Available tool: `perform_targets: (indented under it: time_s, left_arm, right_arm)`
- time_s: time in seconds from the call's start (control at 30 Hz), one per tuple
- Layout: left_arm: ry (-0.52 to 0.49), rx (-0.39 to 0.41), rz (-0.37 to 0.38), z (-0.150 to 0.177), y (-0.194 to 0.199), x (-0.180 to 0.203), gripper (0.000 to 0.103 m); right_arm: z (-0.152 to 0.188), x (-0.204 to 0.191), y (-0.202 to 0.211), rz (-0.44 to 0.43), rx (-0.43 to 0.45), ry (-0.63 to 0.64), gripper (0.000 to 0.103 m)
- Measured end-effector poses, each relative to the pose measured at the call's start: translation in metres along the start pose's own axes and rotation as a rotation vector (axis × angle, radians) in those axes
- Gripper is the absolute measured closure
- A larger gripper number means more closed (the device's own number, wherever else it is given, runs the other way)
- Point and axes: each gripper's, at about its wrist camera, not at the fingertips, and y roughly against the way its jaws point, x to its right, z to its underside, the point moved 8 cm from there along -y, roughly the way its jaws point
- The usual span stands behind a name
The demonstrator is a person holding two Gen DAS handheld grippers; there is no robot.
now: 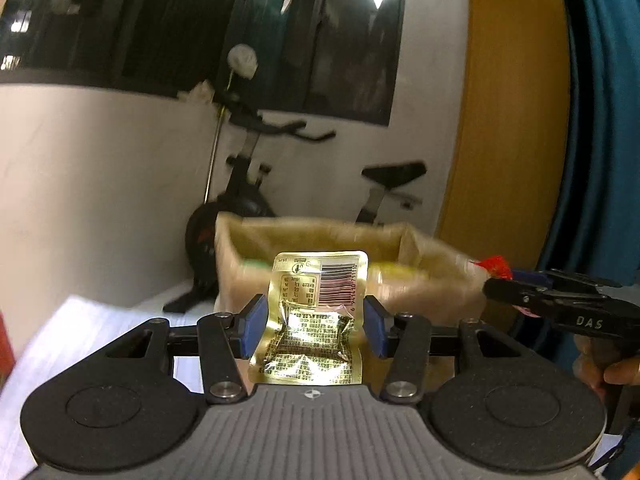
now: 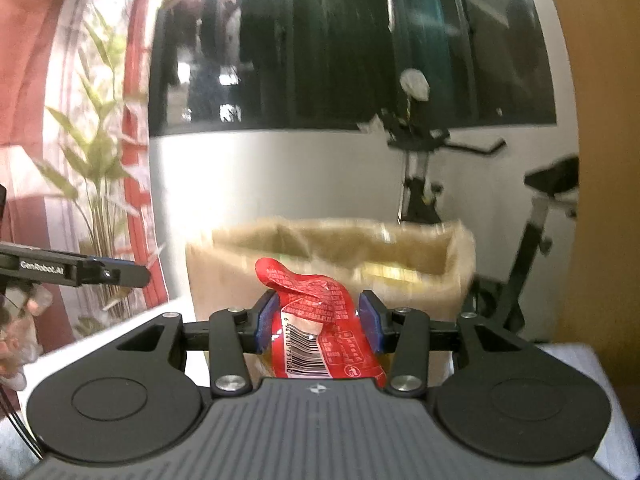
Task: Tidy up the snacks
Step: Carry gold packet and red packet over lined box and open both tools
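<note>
My left gripper [image 1: 315, 326] is shut on a gold foil snack packet [image 1: 316, 320], barcode side up, held above the white table [image 1: 80, 332]. In the right wrist view my right gripper [image 2: 318, 322] is shut on a crumpled red snack packet [image 2: 316, 320]. Both packets sit just in front of an open brown paper bag [image 1: 320, 236] [image 2: 332, 248]; yellow and green items show blurred inside it. The right gripper [image 1: 560, 300] with the red packet's tip [image 1: 494, 266] also appears at the right edge of the left view. The left gripper's finger [image 2: 80, 272] enters the right view from the left.
An exercise bike [image 1: 256, 184] [image 2: 424, 168] stands behind the bag against a white wall with a dark window. A plant [image 2: 96, 168] and red curtain are at the left. A wooden panel [image 1: 512, 100] and a teal curtain [image 1: 600, 120] are at the right.
</note>
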Motion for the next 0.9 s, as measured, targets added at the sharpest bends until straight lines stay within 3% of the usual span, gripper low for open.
perform_targets:
  time_s: [0.27, 0.53, 0.7, 0.9]
  left_arm:
    - [-0.043, 0.043, 0.035, -0.055, -0.062, 0.014, 0.049]
    - [-0.029, -0.060, -0.007, -0.057, -0.127, 0.012, 0.046]
    - [-0.013, -0.114, -0.022, -0.048, -0.131, 0.005, 0.034]
    - [-0.031, -0.105, -0.031, -0.049, -0.112, -0.001, 0.034]
  right_arm:
    - [-0.047, 0.031, -0.061, 0.028, 0.016, 0.022, 0.057]
    - [-0.028, 0.063, -0.105, 0.142, -0.087, -0.011, 0.055]
    - [-0.015, 0.066, -0.100, 0.171, -0.117, -0.001, 0.051]
    - [-0.024, 0.059, -0.080, 0.154, -0.079, 0.013, 0.046]
